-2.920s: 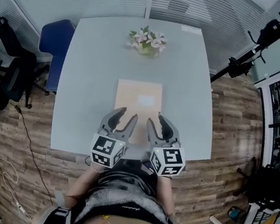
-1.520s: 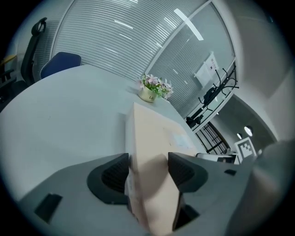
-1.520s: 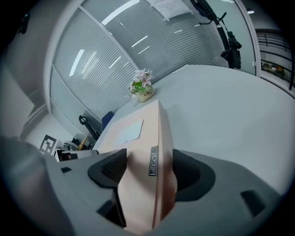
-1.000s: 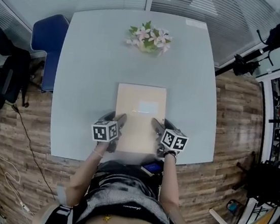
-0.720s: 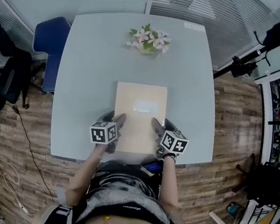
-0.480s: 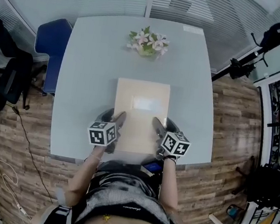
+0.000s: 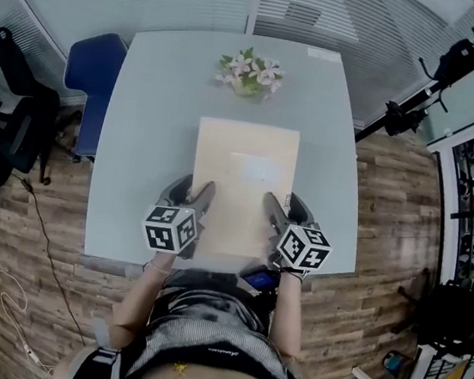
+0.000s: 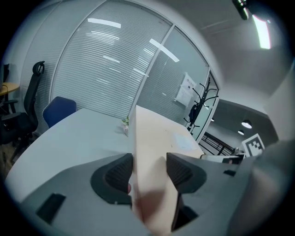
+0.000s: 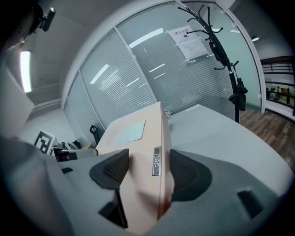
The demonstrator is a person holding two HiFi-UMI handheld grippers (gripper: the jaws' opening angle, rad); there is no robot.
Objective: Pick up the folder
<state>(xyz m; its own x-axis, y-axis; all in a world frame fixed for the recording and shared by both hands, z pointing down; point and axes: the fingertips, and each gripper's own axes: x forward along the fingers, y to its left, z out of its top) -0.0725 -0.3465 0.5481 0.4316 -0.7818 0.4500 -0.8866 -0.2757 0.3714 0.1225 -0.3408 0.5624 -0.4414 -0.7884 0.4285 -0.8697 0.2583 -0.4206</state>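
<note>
pinching the folder [image 7: 243, 176] by its side edges, with fingers [image 8: 115, 174] of left gripper [image 7: 191, 196] clamped on the left and of right gripper [image 7: 285, 208] on the right; apparently lifted just above the table [image 7: 152, 112] near its front edge. raise both sides evenly and level; squeeze firmly, without twisting or pulling apart, to avoid bending or slipping.
</note>
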